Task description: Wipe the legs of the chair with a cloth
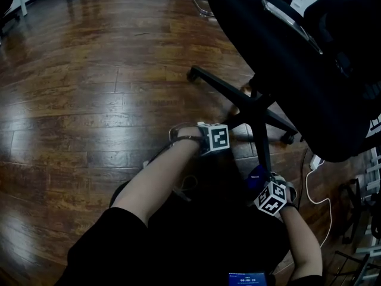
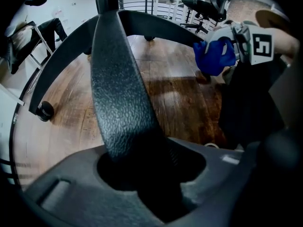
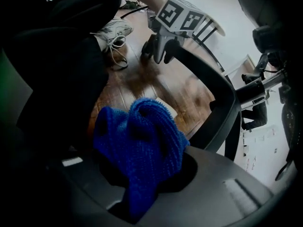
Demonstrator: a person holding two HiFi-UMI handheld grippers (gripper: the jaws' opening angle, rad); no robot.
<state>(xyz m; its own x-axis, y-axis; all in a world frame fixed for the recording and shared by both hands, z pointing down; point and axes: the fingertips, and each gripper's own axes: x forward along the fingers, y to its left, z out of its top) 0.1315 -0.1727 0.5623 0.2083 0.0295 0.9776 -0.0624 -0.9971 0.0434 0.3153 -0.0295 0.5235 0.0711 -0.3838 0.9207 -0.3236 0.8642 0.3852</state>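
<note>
Nearest the person, the right gripper has its jaws clamped on a bunched blue cloth. The cloth sits at the near tip of one chair leg of the tipped office chair; whether it actually presses on the plastic I cannot tell. Just to the left and slightly farther, the left gripper points steeply down with its jaws closed around a neighbouring textured leg, seemingly to steady the base. Beyond them the legs meet at the hub, and a far leg reaches away over the wooden floor. The wiping looks to be at the start of a stroke on the near leg. Next, the cloth needs pressing flat on that leg and drawing along it towards the hub, with the left grip bracing the base.
</note>
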